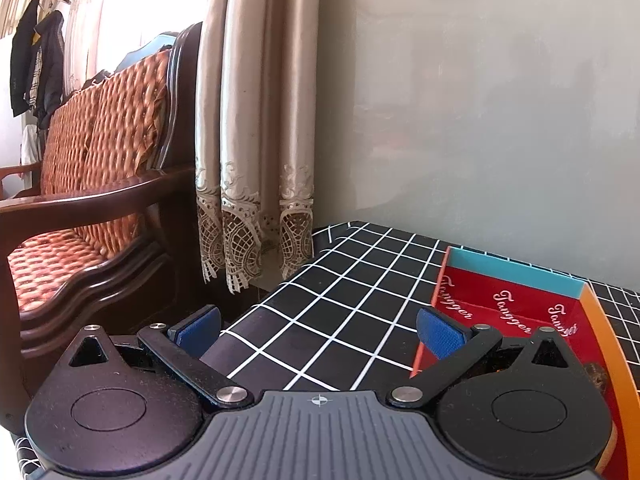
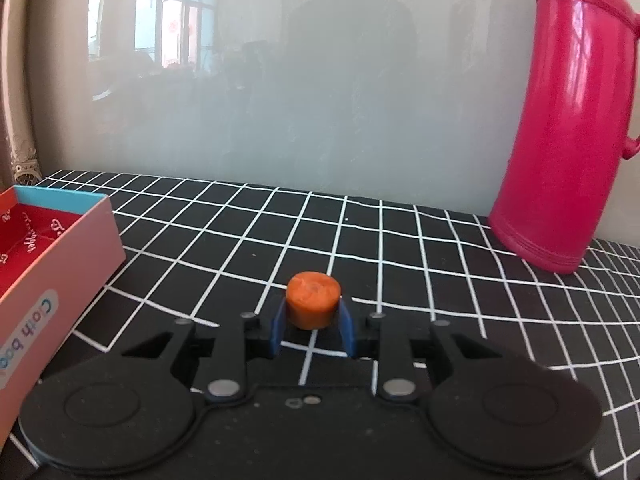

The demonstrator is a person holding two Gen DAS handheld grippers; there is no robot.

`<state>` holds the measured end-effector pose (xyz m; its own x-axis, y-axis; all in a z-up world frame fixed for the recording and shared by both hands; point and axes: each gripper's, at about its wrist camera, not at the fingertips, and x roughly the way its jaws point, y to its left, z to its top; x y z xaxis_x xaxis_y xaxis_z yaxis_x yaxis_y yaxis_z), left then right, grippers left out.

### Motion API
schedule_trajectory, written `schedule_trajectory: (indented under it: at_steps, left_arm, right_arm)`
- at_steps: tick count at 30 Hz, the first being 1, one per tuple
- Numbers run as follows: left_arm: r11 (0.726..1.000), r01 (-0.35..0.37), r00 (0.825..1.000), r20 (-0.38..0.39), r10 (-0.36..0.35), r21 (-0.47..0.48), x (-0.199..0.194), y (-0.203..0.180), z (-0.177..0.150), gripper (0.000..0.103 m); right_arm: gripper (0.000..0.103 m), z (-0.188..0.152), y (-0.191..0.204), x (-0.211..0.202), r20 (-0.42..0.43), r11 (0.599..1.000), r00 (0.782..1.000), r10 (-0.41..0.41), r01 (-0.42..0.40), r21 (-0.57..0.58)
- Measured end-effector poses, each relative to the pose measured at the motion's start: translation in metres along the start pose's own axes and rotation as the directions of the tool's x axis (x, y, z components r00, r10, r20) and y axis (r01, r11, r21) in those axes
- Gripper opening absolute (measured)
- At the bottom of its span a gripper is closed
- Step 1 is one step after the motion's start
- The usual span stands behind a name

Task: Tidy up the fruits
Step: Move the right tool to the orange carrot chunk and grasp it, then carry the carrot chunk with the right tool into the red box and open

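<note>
While the left gripper [image 1: 320, 330] is gaping empty beside the box [image 1: 600, 320], the right gripper [image 2: 313, 322] is clenching the carrot chunk [image 2: 313, 299] right of it.

A home: cushioned wooden sofa [image 1: 80, 184], lace-hemmed curtains [image 1: 256, 120], hanging coats [image 1: 36, 60].

Left wrist view: low over the checked tablecloth [image 1: 340, 312], facing wall and curtain.
Right wrist view: low, near, facing wall.
Shared: red box [image 1: 520, 316] [image 2: 60, 240], tablecloth.
</note>
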<state>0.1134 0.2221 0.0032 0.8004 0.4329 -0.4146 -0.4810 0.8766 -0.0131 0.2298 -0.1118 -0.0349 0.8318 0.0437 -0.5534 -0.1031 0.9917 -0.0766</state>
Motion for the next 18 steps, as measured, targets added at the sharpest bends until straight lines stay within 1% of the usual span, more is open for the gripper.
schedule_trajectory:
  at_steps: [4, 9, 12, 18]
  left_arm:
    - [1.0, 0.015, 1.0, 0.001, -0.015, 0.0, -0.006, -0.004, -0.001, 0.103]
    - [1.0, 0.024, 1.0, 0.004, -0.024, 0.001, -0.021, -0.003, -0.005, 0.103]
    - [1.0, 0.022, 1.0, 0.006, -0.022, -0.004, -0.031, 0.001, -0.007, 0.103]
    - [1.0, 0.021, 1.0, -0.01, -0.021, -0.018, -0.049, 0.016, -0.017, 0.103]
  right_arm:
    - [0.027, 0.003, -0.003, -0.02, 0.02, 1.0, 1.0, -0.002, 0.002, -0.01]
    - [0.027, 0.009, -0.001, -0.053, 0.069, 1.0, 0.997, 0.017, -0.017, -0.004]
    - [0.027, 0.013, 0.008, -0.069, 0.094, 0.999, 0.995, 0.039, -0.039, -0.009]
    - [0.027, 0.011, 0.037, -0.103, 0.138, 0.993, 0.984, 0.114, -0.11, -0.035]
